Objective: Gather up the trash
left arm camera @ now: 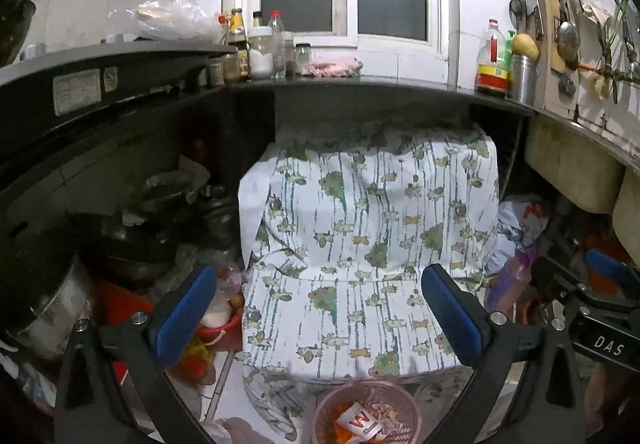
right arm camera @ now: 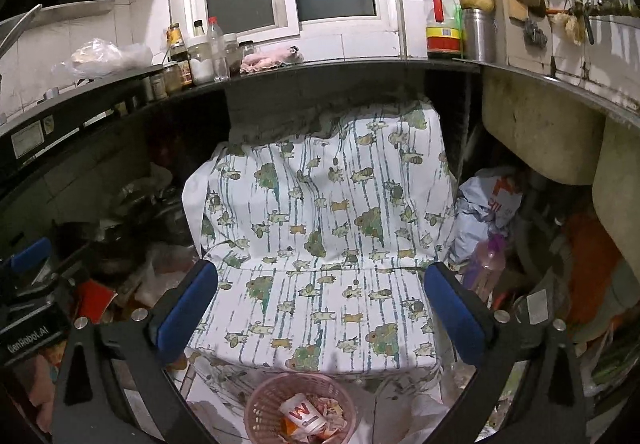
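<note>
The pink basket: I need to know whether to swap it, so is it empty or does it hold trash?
It holds trash. The pink basket stands upright and open-topped, with a crumpled white-and-red wrapper inside.

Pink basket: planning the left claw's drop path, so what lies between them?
Nothing: in the left wrist view the open left claw hangs above the pink basket, patterned cloth behind.

The right gripper [right arm camera: 320, 308] hung wide apart and empty over a patterned cloth [right arm camera: 320, 228]. At 6 o'clock stood a pink basket [right arm camera: 256, 410] holding a cup [right arm camera: 302, 416] and scraps. The left gripper [right arm camera: 30, 256] showed at 9 o'clock.
</note>
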